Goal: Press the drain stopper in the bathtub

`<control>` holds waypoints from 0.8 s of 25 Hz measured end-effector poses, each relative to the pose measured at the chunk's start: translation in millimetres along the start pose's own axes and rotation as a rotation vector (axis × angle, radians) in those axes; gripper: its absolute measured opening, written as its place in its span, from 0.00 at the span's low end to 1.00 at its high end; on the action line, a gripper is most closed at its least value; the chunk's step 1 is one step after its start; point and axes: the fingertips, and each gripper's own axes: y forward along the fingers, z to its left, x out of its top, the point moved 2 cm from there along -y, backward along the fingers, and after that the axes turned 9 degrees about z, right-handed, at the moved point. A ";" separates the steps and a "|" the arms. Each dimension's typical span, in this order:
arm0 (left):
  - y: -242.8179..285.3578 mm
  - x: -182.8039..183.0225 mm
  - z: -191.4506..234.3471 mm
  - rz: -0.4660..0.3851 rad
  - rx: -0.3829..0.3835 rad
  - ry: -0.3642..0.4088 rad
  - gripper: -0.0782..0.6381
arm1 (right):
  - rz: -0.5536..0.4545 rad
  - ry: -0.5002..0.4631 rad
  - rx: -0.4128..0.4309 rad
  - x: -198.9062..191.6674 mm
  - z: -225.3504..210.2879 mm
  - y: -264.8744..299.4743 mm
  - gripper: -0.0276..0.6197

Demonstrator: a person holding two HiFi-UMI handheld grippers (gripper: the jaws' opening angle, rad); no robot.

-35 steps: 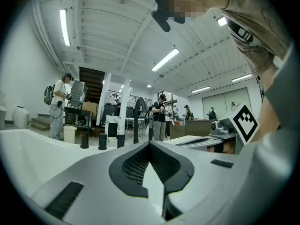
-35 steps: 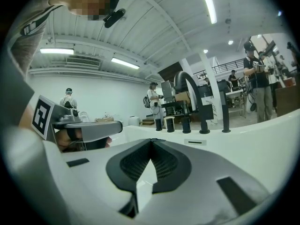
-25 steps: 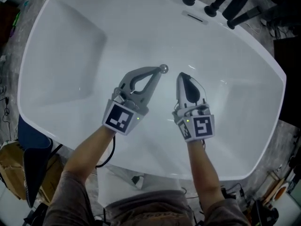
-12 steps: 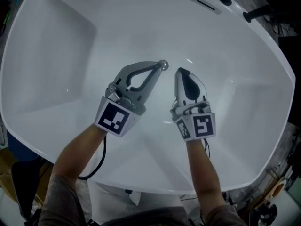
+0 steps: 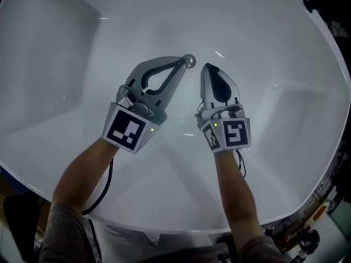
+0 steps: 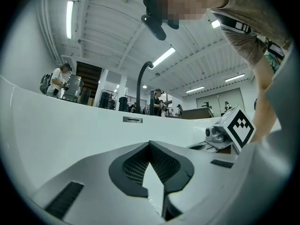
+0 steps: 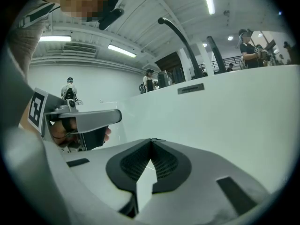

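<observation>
Leaning over the white bathtub point(image 5: 285, 48), the person holds both claws low inside it. The left claw point(image 5: 181, 63) is pressed together with nothing between its jaws. Its tip meets the chrome drain stopper point(image 5: 189, 61), which sits at the tip's 1 o'clock on the tub floor. The right claw point(image 5: 205, 67), also pressed together and empty, hangs just beside the stopper at its 4 o'clock. I'd say the reach is done. Whether the stopper has gone down I cannot tell, so the push itself looks left to finish.

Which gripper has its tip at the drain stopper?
The left gripper: its closed tip is at the chrome drain stopper. The right gripper sits alongside, its tip short of it.
</observation>
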 end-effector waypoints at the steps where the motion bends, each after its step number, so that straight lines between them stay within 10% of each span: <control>1: 2.5 -3.4 0.1 -0.002 0.000 0.000 0.12 | 0.006 -0.001 0.000 -5.3 -2.1 2.5 0.05; 20: 33.2 -67.1 3.6 0.002 0.010 -0.049 0.12 | 0.268 -0.017 -0.024 -143.5 -43.0 94.6 0.05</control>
